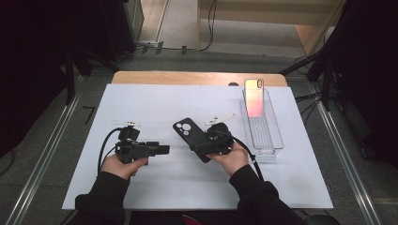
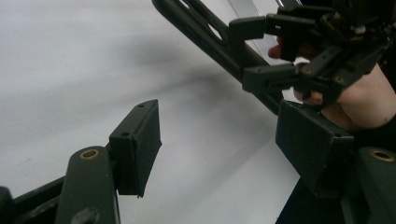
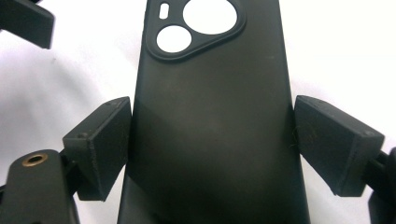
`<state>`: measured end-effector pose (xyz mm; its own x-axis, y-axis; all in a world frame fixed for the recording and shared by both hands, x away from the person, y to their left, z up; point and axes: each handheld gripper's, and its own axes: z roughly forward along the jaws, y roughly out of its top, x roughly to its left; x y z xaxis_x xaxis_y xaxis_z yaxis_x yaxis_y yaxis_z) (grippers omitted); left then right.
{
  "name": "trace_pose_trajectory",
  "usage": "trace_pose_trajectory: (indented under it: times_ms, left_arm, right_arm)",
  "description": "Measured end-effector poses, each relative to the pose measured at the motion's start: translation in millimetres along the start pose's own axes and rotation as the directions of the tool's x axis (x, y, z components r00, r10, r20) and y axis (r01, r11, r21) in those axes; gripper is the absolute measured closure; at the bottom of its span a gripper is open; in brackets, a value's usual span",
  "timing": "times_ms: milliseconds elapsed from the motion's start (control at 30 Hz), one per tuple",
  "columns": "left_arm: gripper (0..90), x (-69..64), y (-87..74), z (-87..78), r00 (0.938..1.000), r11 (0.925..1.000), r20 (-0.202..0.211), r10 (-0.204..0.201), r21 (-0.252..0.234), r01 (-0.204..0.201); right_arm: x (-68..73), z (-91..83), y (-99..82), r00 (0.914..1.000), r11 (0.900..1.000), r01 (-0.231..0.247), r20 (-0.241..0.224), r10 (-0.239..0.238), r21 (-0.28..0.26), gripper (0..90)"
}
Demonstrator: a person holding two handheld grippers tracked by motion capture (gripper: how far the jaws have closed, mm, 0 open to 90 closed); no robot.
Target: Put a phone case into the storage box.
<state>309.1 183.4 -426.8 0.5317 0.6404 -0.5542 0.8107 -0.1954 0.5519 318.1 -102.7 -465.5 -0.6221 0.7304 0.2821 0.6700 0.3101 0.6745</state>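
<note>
Your right gripper [image 1: 205, 142] clamps the matte black soft phone case [image 1: 190, 137] across its width, lifted over the white table sheet [image 1: 155, 101]. Its long axis points up-left, camera cutouts far from you. Your left gripper [image 1: 162, 149], jaws wide and empty, sits just left of the case's lower end.

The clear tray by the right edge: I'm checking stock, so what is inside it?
One phone stands in the tray, leaning at its far end, pink-orange face up. The near part looks empty. The phone hides the floor under it.
</note>
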Motion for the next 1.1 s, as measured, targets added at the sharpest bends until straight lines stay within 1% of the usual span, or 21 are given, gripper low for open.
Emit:
trace_pose_trajectory:
  times_ms: [100, 200, 333, 433, 467, 533, 600, 667, 733, 800, 833, 867, 1000, 1100]
  left_arm:
    - [28.7, -0.1, 6.3, 4.8, 0.9998, 1.0000, -0.017, -0.004, 0.000, 0.004]
    - [26.4, -0.2, 12.3, 11.1, 0.9993, 0.9997, -0.029, -0.022, 0.006, 0.022]
    - [26.5, 0.5, 21.1, 17.7, 0.9990, 0.9992, -0.023, -0.039, 0.008, 0.039]
    - [26.5, 2.1, 28.1, 22.6, 0.9986, 0.9991, -0.035, -0.041, 0.013, 0.041]
    - [26.5, 2.9, 30.0, 23.9, 0.9985, 0.9987, -0.028, -0.048, 0.015, 0.049]
    - [26.6, 3.8, 33.7, 25.9, 0.9978, 0.9981, -0.029, -0.060, 0.014, 0.061]
    - [26.8, 4.4, 37.1, 26.8, 0.9976, 0.9980, -0.031, -0.062, 0.013, 0.063]
    - [27.0, 5.0, 40.7, 28.1, 0.9961, 0.9967, -0.036, -0.081, 0.002, 0.081]
    - [27.1, 5.7, 44.1, 29.9, 0.9944, 0.9950, -0.036, -0.100, -0.010, 0.099]
    - [27.1, 5.0, 46.9, 32.3, 0.9933, 0.9942, -0.045, -0.107, -0.016, 0.106]
    - [27.2, 4.9, 48.2, 33.4, 0.9933, 0.9945, -0.050, -0.104, -0.013, 0.104]
    - [28.1, 4.4, 49.4, 34.7, 0.9924, 0.9938, -0.055, -0.110, -0.018, 0.110]
    - [28.5, 1.9, 53.1, 38.8, 0.9918, 0.9931, -0.064, -0.111, -0.045, 0.108]
    - [28.5, 0.6, 55.7, 42.5, 0.9922, 0.9927, -0.058, -0.110, -0.056, 0.107]
  right_arm:
    - [3.7, -1.0, -5.1, 0.9998, 0.9998, -0.017, 0.007, 0.017, -0.008, 13.2]
    - [4.6, -1.1, -8.3, 0.9993, 0.9990, -0.038, 0.006, 0.038, -0.023, 13.2]
    - [4.5, -1.5, -10.3, 0.9972, 0.9963, -0.075, -0.009, 0.075, -0.041, 13.2]
    - [4.5, -2.2, -10.3, 0.9955, 0.9936, -0.095, -0.015, 0.094, -0.062, 13.2]
    - [4.8, -1.9, -10.1, 0.9949, 0.9926, -0.101, -0.016, 0.100, -0.068, 13.2]
    - [5.5, -0.8, -10.2, 0.9934, 0.9906, -0.114, -0.020, 0.113, -0.076, 13.2]
    - [6.1, 0.6, -10.4, 0.9928, 0.9894, -0.119, -0.023, 0.117, -0.084, 13.2]
    - [7.2, 0.9, -11.1, 0.9905, 0.9860, -0.137, -0.026, 0.135, -0.095, 13.2]
    - [8.4, 0.6, -11.5, 0.9896, 0.9845, -0.143, -0.028, 0.141, -0.102, 13.1]
    - [8.7, -0.5, -11.1, 0.9882, 0.9814, -0.152, -0.037, 0.149, -0.117, 13.1]
    - [8.9, -0.8, -10.6, 0.9869, 0.9794, -0.159, -0.047, 0.154, -0.124, 13.1]
    - [9.1, -1.5, -10.2, 0.9869, 0.9788, -0.159, -0.047, 0.154, -0.129, 13.1]
    - [11.5, -1.2, -8.5, 0.9845, 0.9745, -0.171, -0.062, 0.164, -0.145, 13.1]
    - [13.2, 1.3, -8.1, 0.9812, 0.9714, -0.186, -0.079, 0.176, -0.147, 13.0]
